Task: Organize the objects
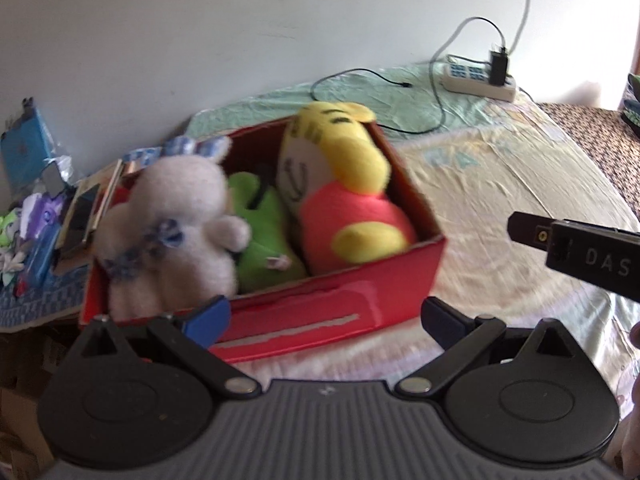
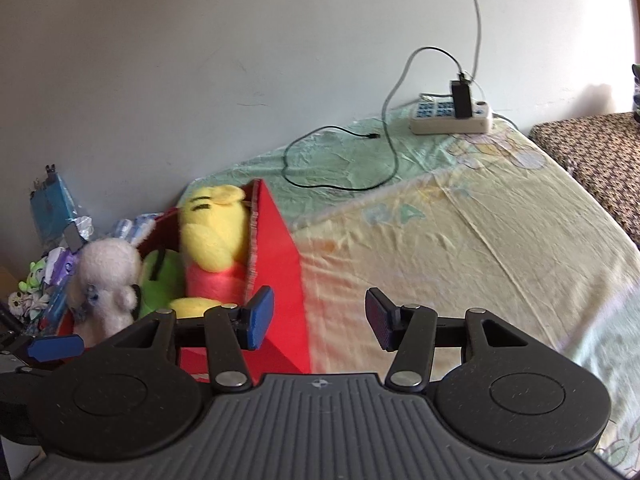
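Observation:
A red cardboard box (image 1: 320, 312) (image 2: 280, 280) stands on the bed sheet. Inside it sit a white plush bunny (image 1: 176, 216) (image 2: 106, 276), a green plush (image 1: 260, 236) (image 2: 160, 276) and a yellow plush in a red shirt (image 1: 344, 184) (image 2: 216, 236). My left gripper (image 1: 324, 320) hangs open just in front of the box's near wall, with nothing held. My right gripper (image 2: 320, 318) is open and empty beside the box's right-hand corner, over the sheet. Its black body (image 1: 576, 252) shows at the right in the left wrist view. One blue fingertip (image 2: 56, 348) of the left gripper shows at the lower left in the right wrist view.
A white power strip (image 2: 452, 120) (image 1: 480, 78) with a black charger and a loose black cable (image 2: 340, 184) lies at the back of the bed near the wall. Small packets and clutter (image 1: 40, 216) pile up left of the box. A brown patterned cover (image 2: 592, 152) lies at the far right.

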A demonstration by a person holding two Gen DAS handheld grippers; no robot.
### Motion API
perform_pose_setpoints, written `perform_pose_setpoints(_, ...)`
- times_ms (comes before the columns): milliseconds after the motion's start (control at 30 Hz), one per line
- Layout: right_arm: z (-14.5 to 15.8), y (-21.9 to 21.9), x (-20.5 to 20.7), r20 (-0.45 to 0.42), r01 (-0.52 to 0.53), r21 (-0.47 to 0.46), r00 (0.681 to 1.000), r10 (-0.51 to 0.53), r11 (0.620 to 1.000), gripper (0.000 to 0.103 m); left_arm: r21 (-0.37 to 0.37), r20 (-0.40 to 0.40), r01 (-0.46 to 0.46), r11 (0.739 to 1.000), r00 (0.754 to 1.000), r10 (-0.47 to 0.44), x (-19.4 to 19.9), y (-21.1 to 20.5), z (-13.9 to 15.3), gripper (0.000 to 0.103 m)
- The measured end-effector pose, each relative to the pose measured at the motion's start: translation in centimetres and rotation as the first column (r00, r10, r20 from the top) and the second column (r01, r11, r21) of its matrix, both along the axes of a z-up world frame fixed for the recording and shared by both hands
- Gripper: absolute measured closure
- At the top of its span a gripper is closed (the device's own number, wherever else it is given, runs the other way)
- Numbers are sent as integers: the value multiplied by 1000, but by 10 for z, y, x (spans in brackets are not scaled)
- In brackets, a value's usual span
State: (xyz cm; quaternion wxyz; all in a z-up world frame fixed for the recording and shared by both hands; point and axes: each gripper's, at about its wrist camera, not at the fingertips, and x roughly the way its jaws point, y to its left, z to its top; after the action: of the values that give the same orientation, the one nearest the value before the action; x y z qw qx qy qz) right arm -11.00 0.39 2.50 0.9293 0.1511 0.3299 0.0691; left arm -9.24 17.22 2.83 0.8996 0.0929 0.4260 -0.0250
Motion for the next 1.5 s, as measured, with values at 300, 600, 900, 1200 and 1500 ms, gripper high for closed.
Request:
perform_pose_setpoints(300,23,56,11,27,-101,-41,994,102,994,47,-6,43,-129,992,991,129,1,60,18,2)
perform_pose_setpoints(600,41,105,23,7,-133,-135,991,135,982,37,7,76,-181,983,981,180,4,104,30,2)
perform_pose_setpoints(900,36,124,28,0,-93,-162,996,94,982,28,-34,55,-246,969,967,248,13,131,26,2)
perform_pose_setpoints(1200,31,128,25,15,-46,-156,999,49,987,20,-18,50,-260,965,964,261,17,128,23,2)
perform_pose_setpoints(1500,25,128,29,26,-31,-150,999,36,988,20,-19,45,-249,968,967,250,21,131,25,2)
